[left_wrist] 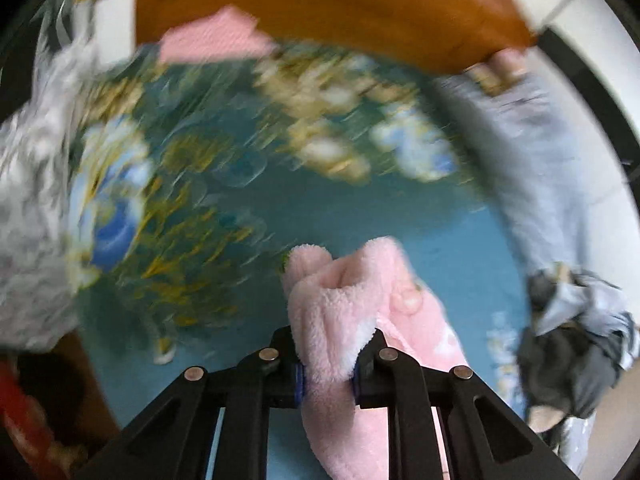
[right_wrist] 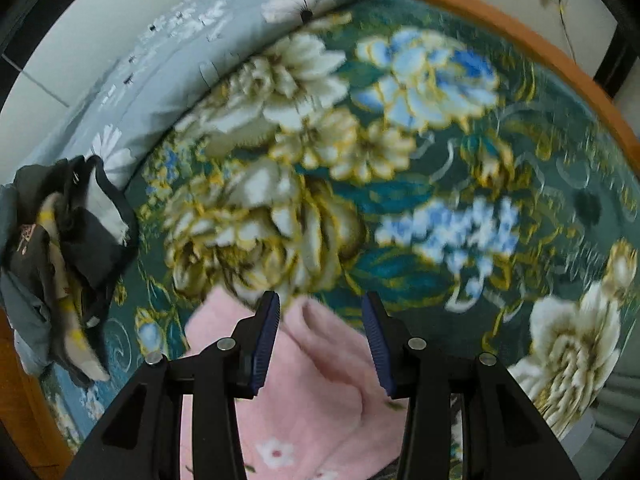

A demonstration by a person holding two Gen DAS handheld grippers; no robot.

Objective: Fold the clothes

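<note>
Bunching fluffy pink fleece garment [left_wrist: 344, 300]

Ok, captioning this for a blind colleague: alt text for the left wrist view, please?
The left gripper is shut on a bunched pink fleece garment above a blurred teal floral blanket. A dark clothes pile sits at right.

The left gripper [left_wrist: 327, 364] is clamped on a bunched fold of pink fleece garment [left_wrist: 352, 300], its fingers pressed close on the cloth. The right gripper [right_wrist: 323, 332] hangs above the garment with jaws spread wide, gripping nothing.
</note>
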